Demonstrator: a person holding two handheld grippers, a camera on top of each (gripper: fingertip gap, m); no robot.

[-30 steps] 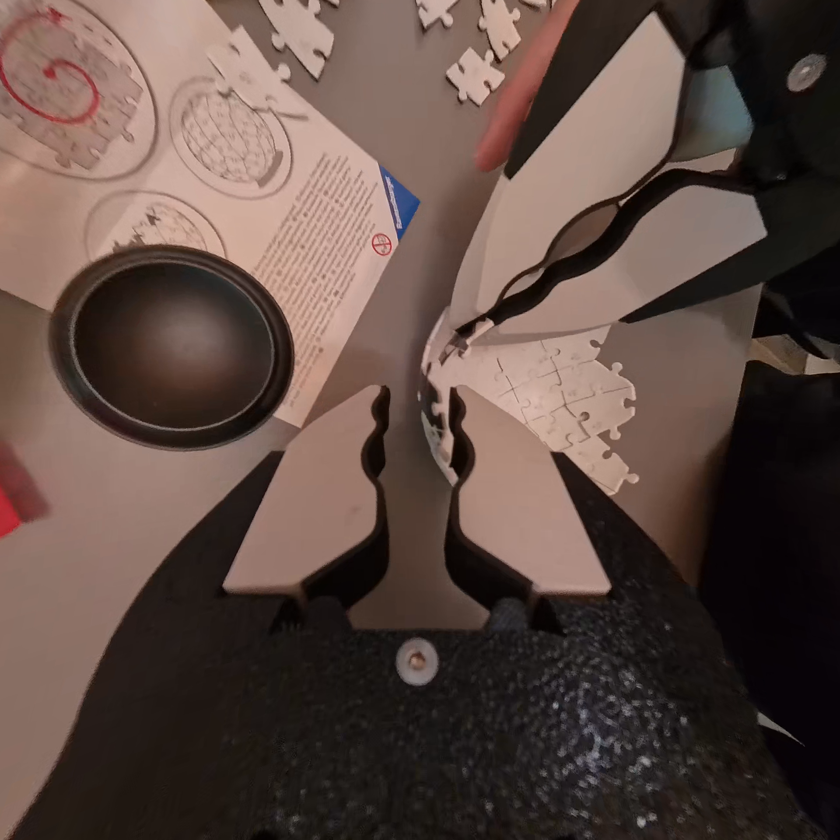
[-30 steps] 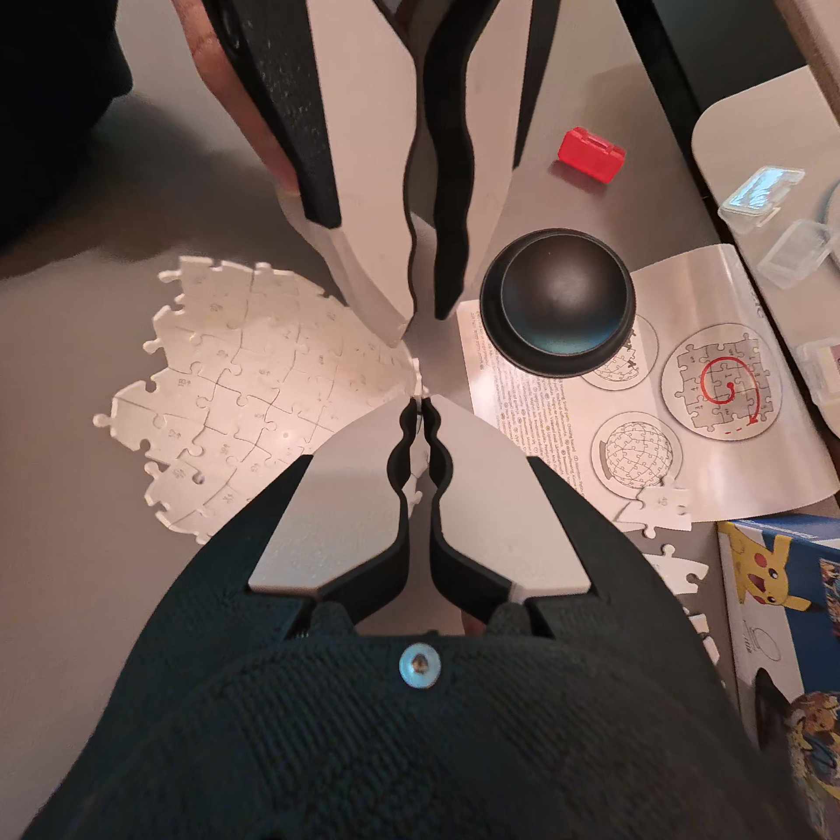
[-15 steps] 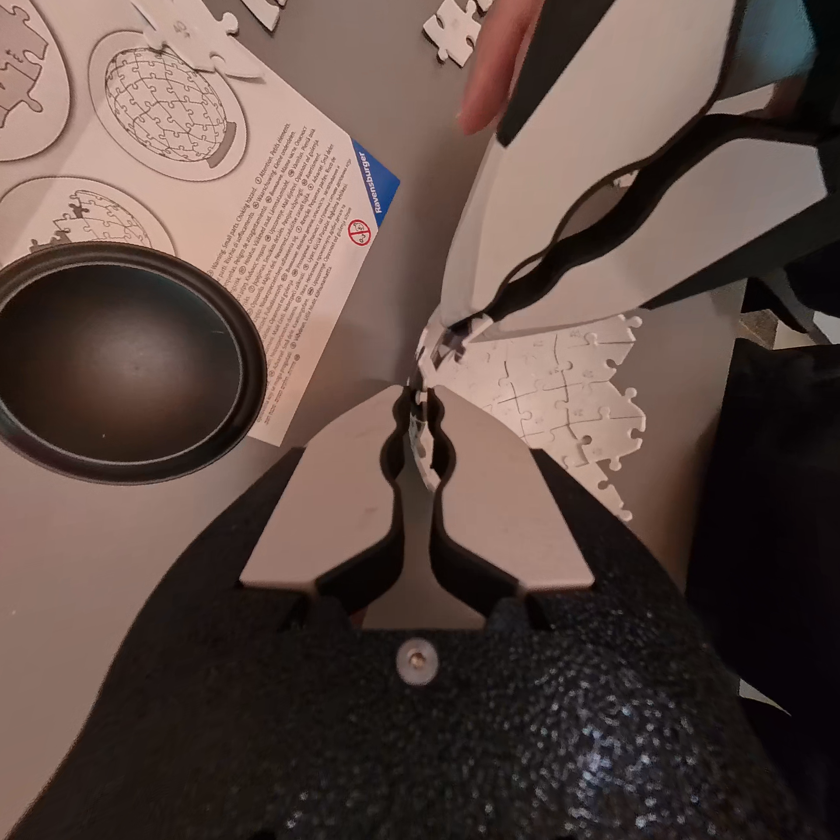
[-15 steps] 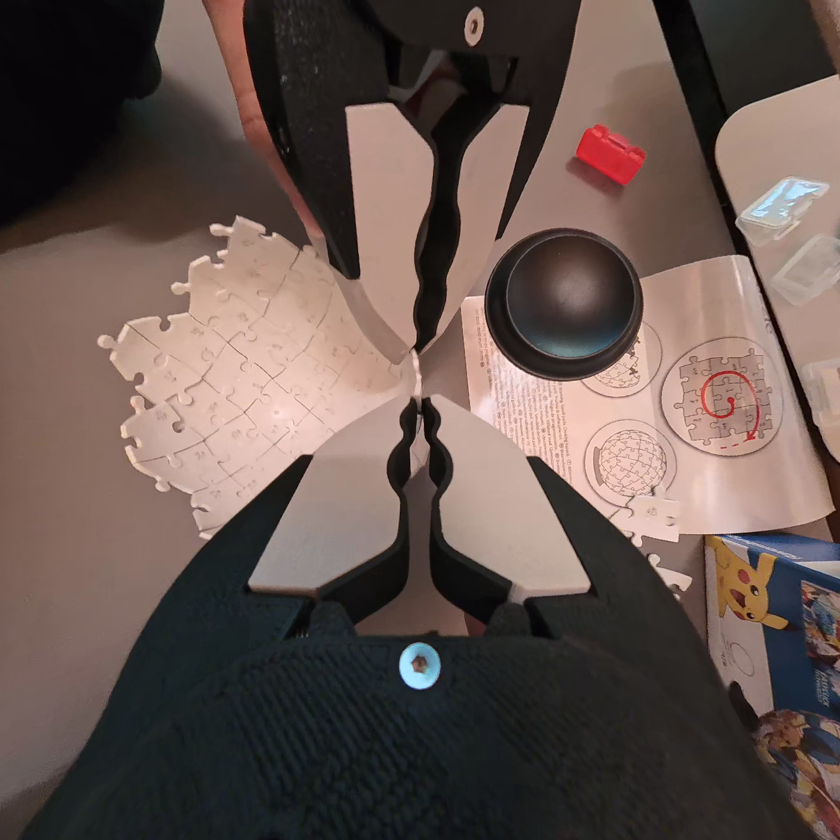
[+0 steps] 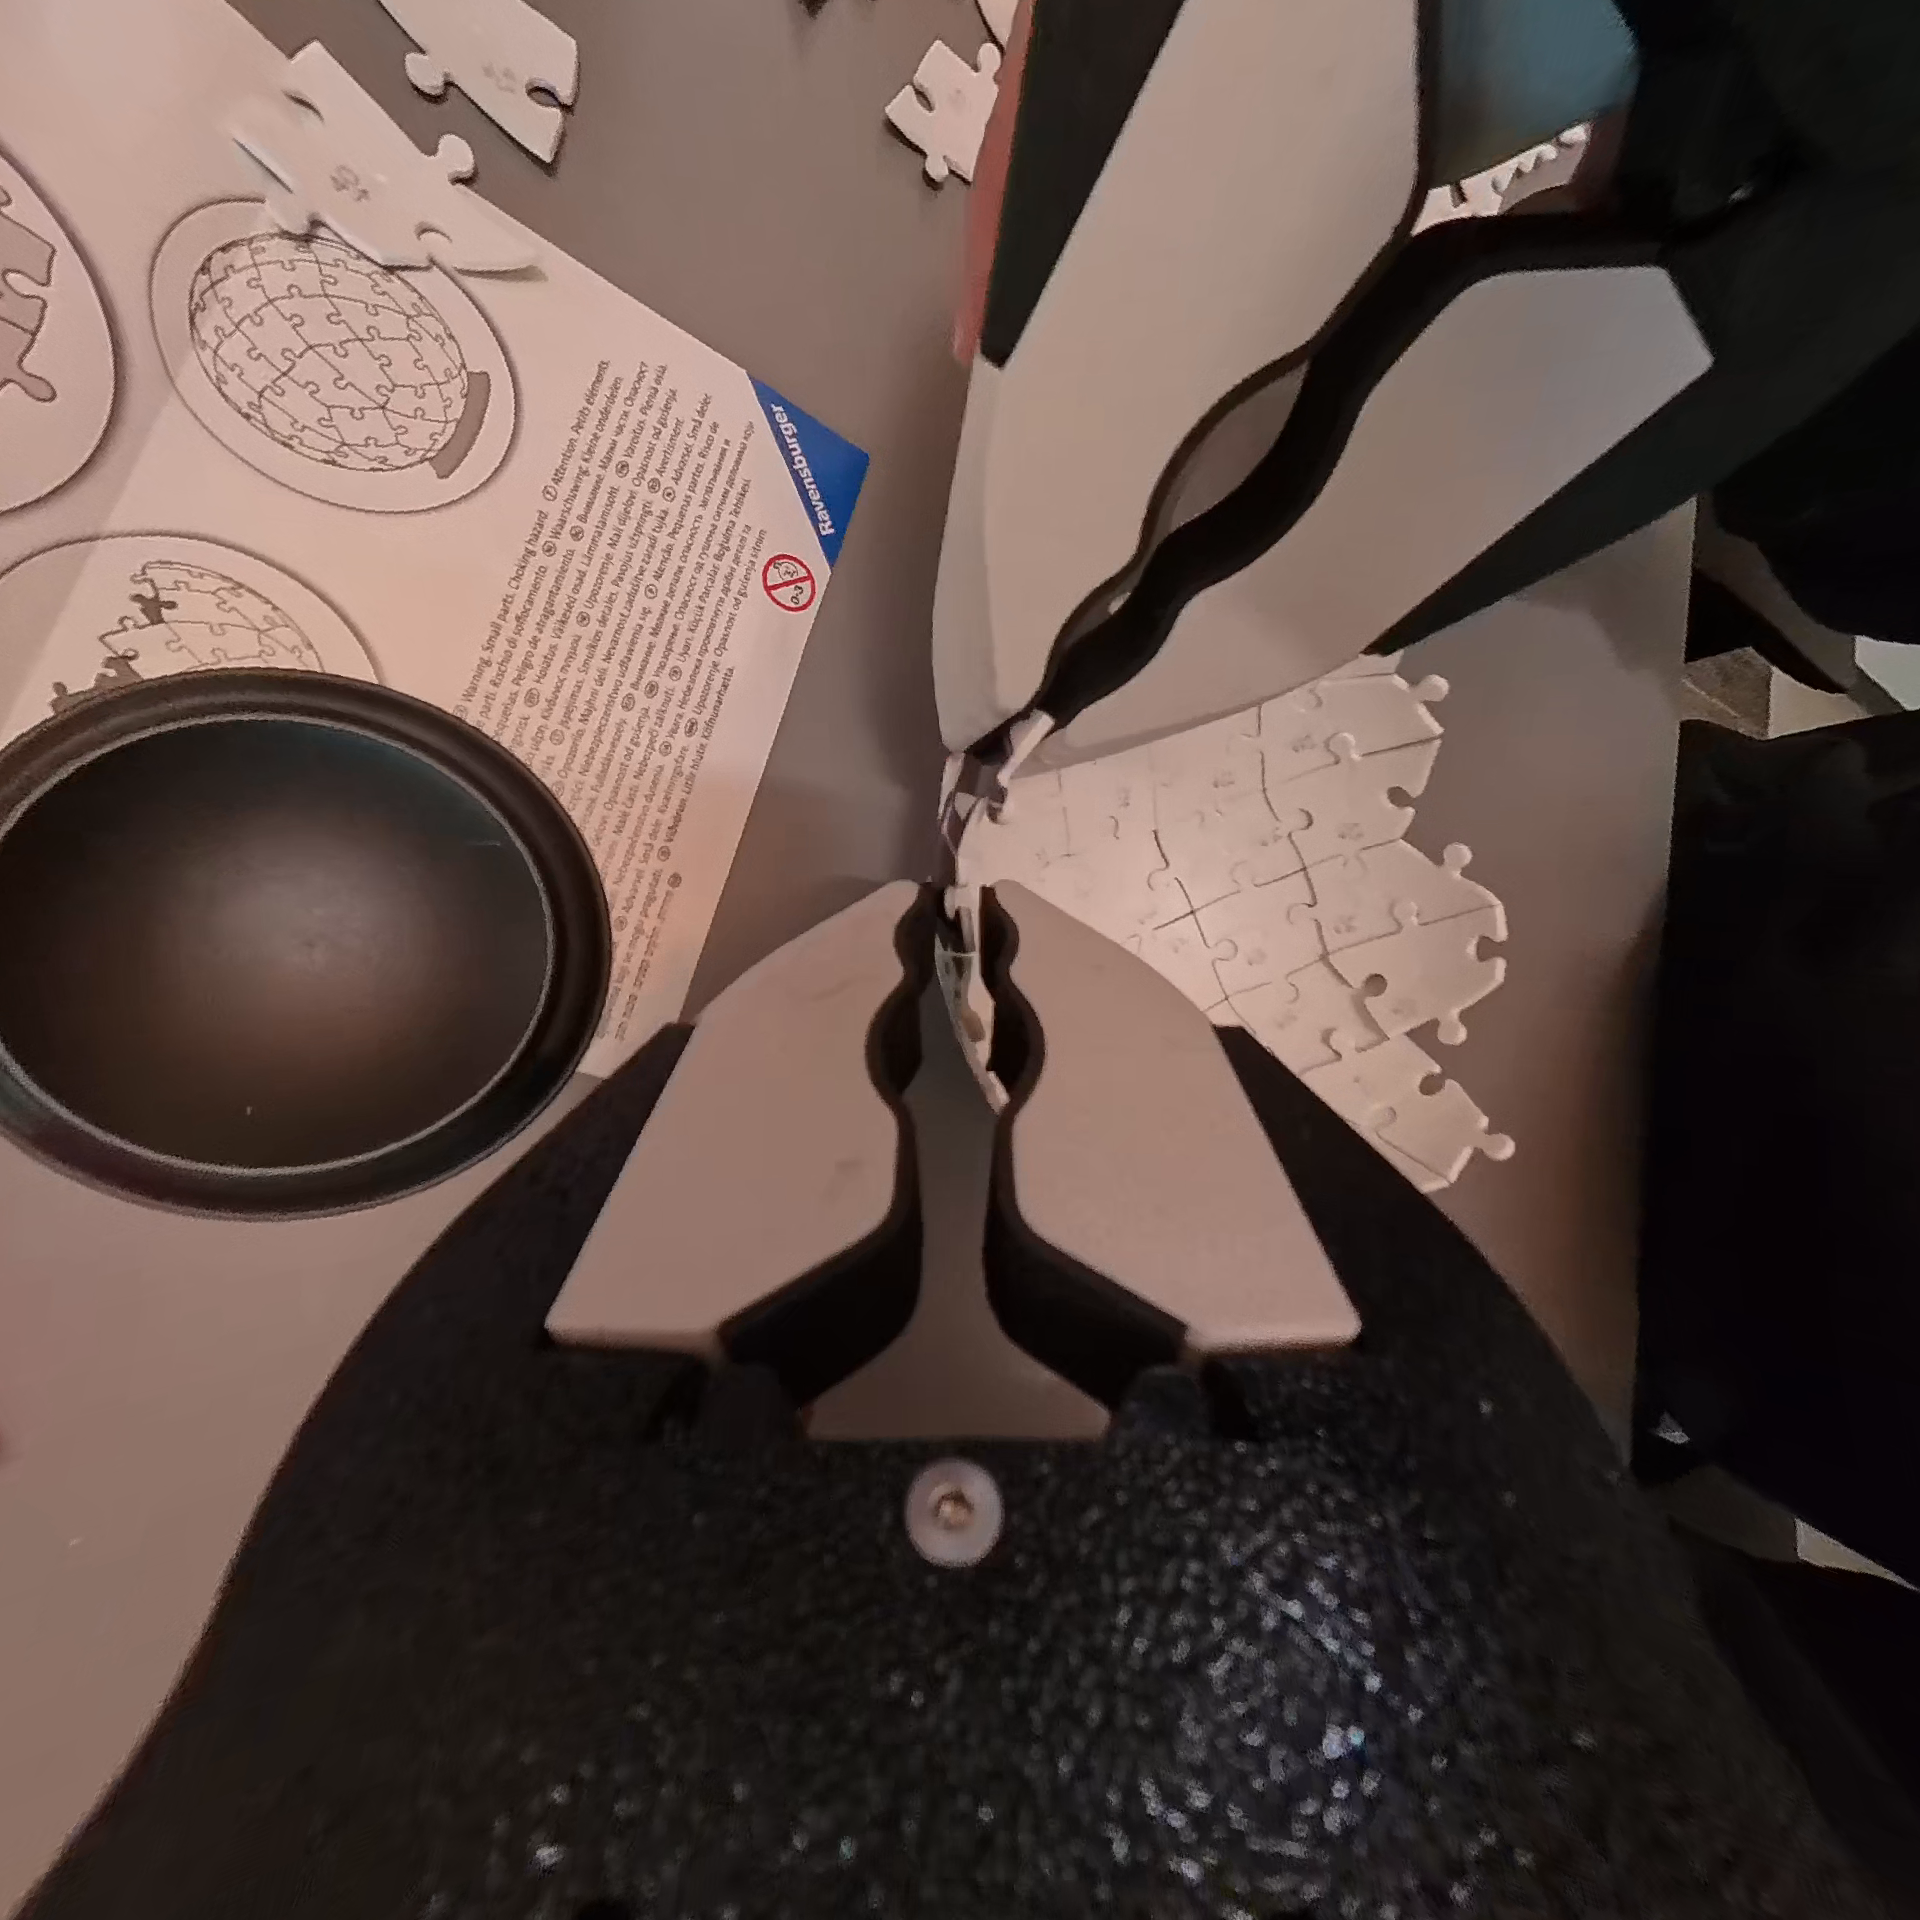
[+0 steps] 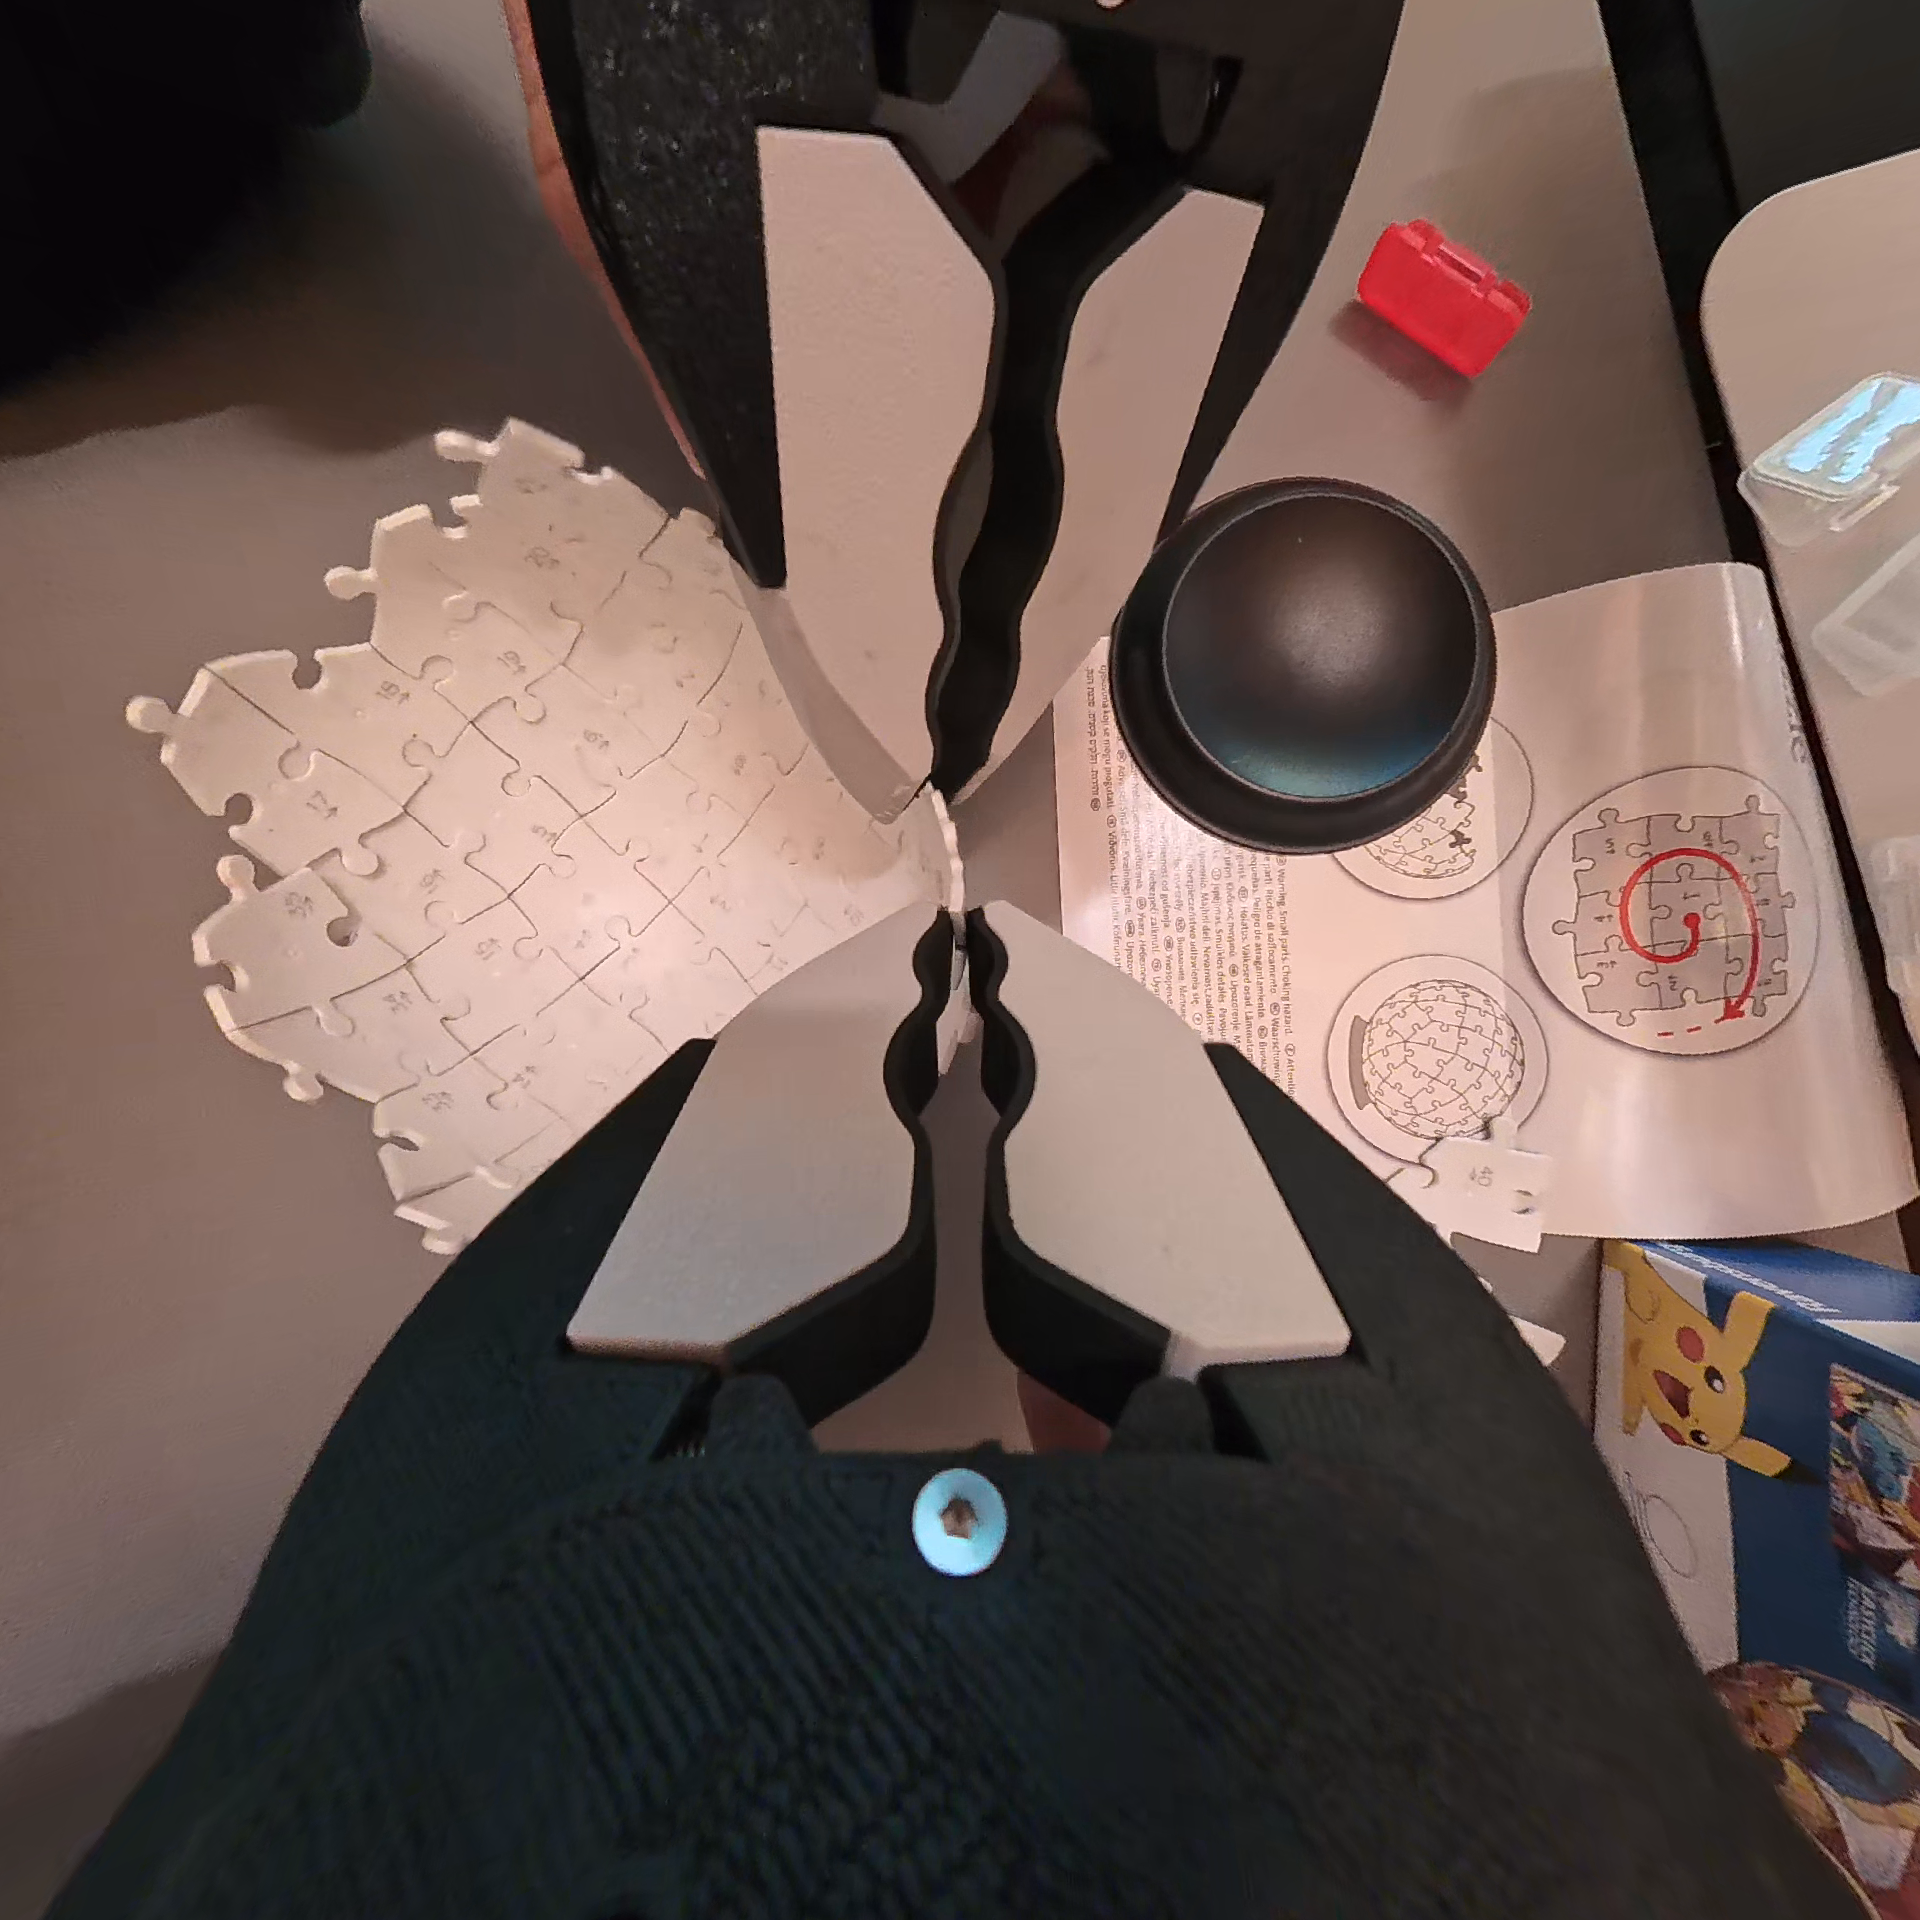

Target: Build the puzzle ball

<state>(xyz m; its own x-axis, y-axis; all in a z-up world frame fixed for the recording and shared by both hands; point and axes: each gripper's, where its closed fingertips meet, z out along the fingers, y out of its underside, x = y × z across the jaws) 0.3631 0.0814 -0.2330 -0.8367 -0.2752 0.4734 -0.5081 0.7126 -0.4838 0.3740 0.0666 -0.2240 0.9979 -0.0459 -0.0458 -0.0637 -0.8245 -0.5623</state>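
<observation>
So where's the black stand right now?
The black stand sits on the instruction sheet, right of centre in the right wrist view, beyond the right gripper and just before the red case.

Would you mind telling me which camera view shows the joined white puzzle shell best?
The right wrist view: the puzzle shell spreads out there nearly whole, with only its near edge behind the right gripper. The left wrist view shows just a part of the shell, between both grippers.
</observation>
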